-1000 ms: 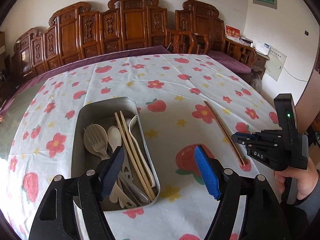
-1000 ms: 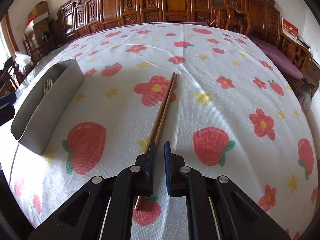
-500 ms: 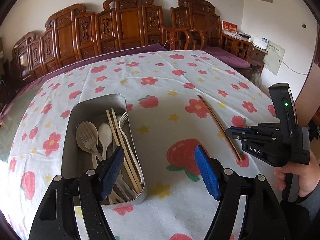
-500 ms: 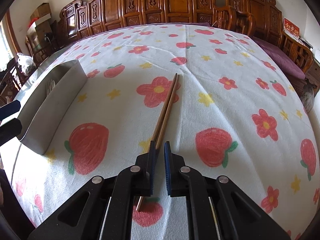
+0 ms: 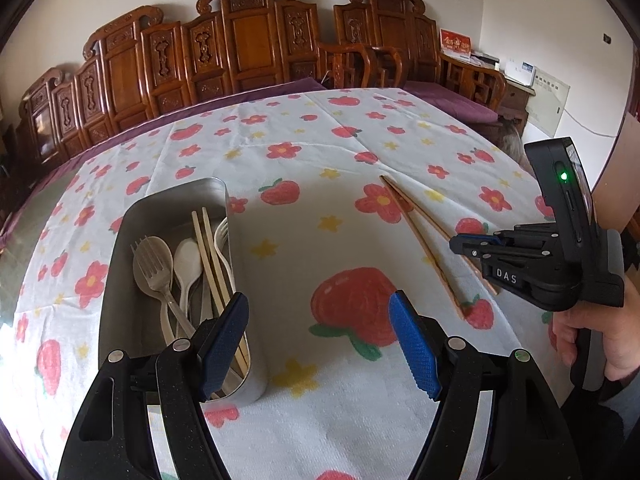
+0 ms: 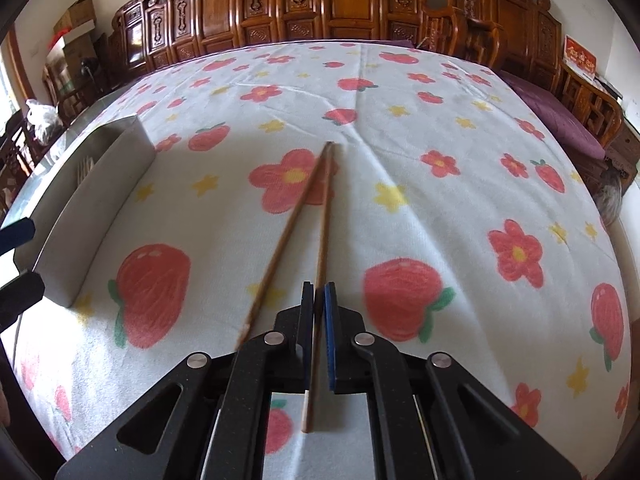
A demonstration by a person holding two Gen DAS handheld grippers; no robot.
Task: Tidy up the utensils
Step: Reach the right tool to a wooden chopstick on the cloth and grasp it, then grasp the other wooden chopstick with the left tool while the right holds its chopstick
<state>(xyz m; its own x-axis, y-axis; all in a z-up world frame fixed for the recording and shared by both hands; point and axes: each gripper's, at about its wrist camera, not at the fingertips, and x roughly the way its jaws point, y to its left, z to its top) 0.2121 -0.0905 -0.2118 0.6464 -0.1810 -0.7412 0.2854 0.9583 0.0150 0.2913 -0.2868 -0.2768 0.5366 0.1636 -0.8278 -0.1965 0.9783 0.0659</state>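
1. Broadly, the room comes first: a row of carved dark-wood chairs [image 6: 360, 0] stands against a pale wall behind the table, with a purple-cushioned bench [image 6: 560, 108] off to the right.
2. Next, a white tablecloth printed with red strawberries, flowers and yellow stars [image 6: 460, 148] covers the whole table; it looks soft and slightly creased, so thin things lying on it sit low.
3. Then a rectangular grey metal tray [image 5: 120, 280] sits on the left of the cloth, already holding a metal fork, pale spoons and a pair of light chopsticks.
4. The left gripper [image 5: 320, 344] hangs with jaws wide apart and nothing between them, just beside the tray's near end.
5. The right gripper [image 6: 319, 340] has its blue pads closed on one of two thin brown wooden chopsticks [image 6: 320, 232], near its thick end; the other stick lies loose on the cloth, splayed to the left, the far tips of both nearly touching.
6. Judged by look, these sticks are light, stiff and smooth, so one could pivot or slip in a pinch; a hold nearer its middle would probably steady it.
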